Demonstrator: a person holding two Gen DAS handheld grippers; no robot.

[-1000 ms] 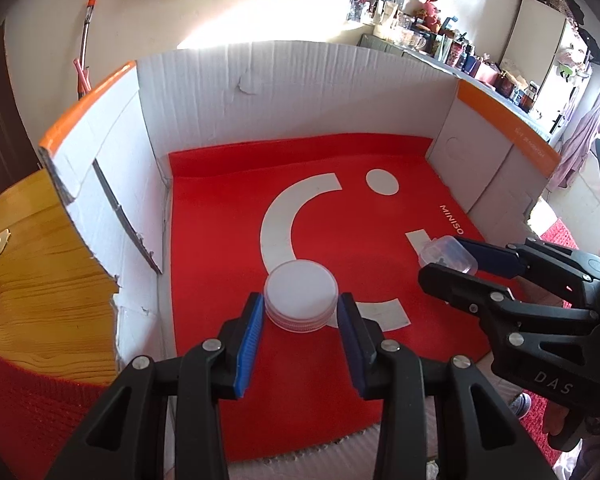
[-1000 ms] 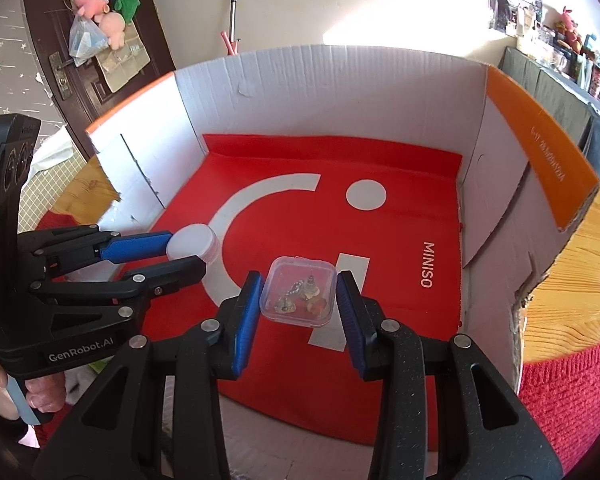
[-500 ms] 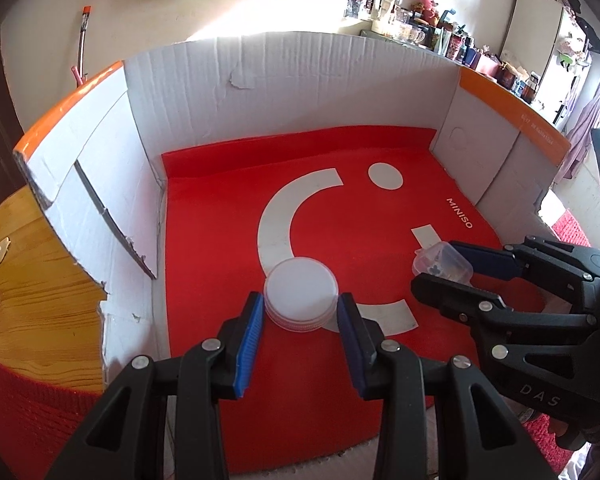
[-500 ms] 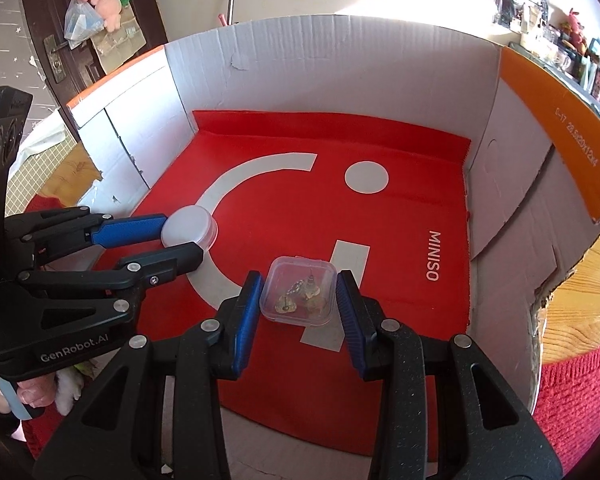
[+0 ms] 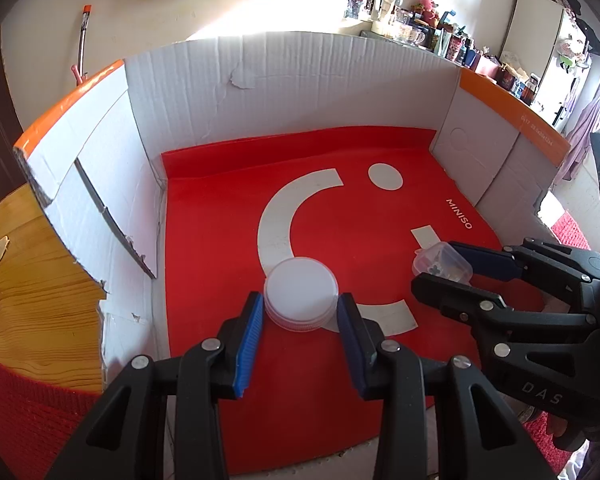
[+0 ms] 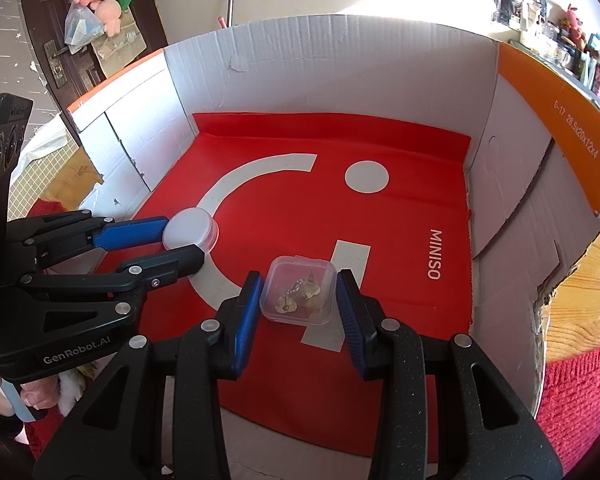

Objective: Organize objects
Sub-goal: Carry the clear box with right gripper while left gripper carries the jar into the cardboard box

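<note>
1. Cardboard box [image 5: 292, 92] [image 6: 340, 80]: open-topped, white inside walls, orange band along the side rims, torn patch on the back wall.
2. Red bag [image 5: 340, 208] [image 6: 300, 208]: laid flat over the box floor, printed with a white curve, a white dot and the word MINISO.
3. Left gripper [image 5: 300, 312] [image 6: 184, 240]: inside the box towards its left front, blue pads [image 5: 249, 340] pressed against both sides of item 4.
4. White round jar [image 5: 301, 295] [image 6: 190, 233]: lidded, clamped between the left pads, over the lower end of the white curve on the bag; whether touching the bag cannot be told.
5. Right gripper [image 6: 297, 300] [image 5: 440, 266]: inside the box towards its right front, just beside the left gripper, pads closed against item 6.
6. Small clear box [image 6: 299, 290] [image 5: 441, 263]: square, lid shut, gold-coloured trinkets inside, held between the right pads above a white bar on the bag.
7. Wooden table [image 5: 32, 300] [image 6: 580, 304]: under the box, showing at both sides.
8. Red knitted cloth [image 5: 24, 420] [image 6: 576, 384]: at the near corners outside the box.
</note>
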